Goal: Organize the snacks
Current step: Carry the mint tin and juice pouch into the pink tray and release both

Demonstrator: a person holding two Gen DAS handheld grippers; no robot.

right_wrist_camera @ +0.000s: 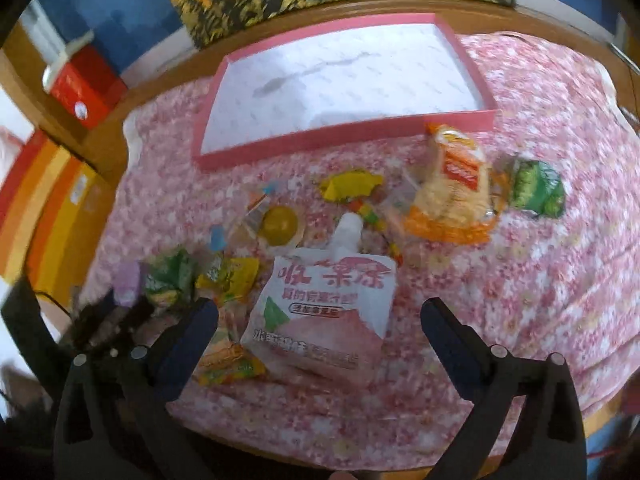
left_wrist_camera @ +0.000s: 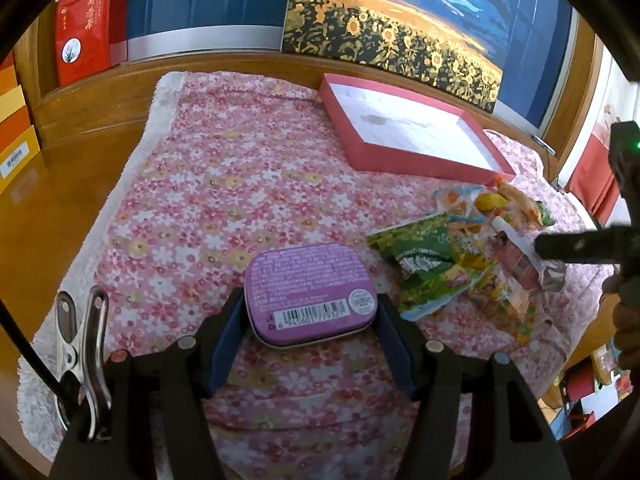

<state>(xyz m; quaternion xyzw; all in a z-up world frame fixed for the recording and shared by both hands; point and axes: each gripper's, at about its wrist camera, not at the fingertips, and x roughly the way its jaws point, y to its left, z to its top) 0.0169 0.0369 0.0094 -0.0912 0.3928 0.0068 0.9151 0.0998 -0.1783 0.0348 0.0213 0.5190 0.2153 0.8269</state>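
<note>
My left gripper point(left_wrist_camera: 310, 316) is shut on a purple tin point(left_wrist_camera: 310, 292) with a barcode, held over the floral cloth point(left_wrist_camera: 208, 200). An empty pink box point(left_wrist_camera: 404, 128) lies at the back right, also in the right wrist view point(right_wrist_camera: 340, 80). A pile of snack packets point(left_wrist_camera: 460, 248) lies right of the tin. My right gripper point(right_wrist_camera: 320, 320) is open above a pink jelly pouch point(right_wrist_camera: 324, 316) with a white spout. Around it lie a yellow noodle pack point(right_wrist_camera: 452, 184), a green packet point(right_wrist_camera: 536, 190), a round yellow jelly cup point(right_wrist_camera: 278, 222) and small candies point(right_wrist_camera: 228, 280).
A wooden table point(left_wrist_camera: 80, 168) carries the cloth. A sunflower painting point(left_wrist_camera: 392, 20) leans at the back. A red box point(left_wrist_camera: 84, 40) and orange boxes point(left_wrist_camera: 16, 120) stand at the left. A metal clip point(left_wrist_camera: 84, 352) is fixed by my left gripper.
</note>
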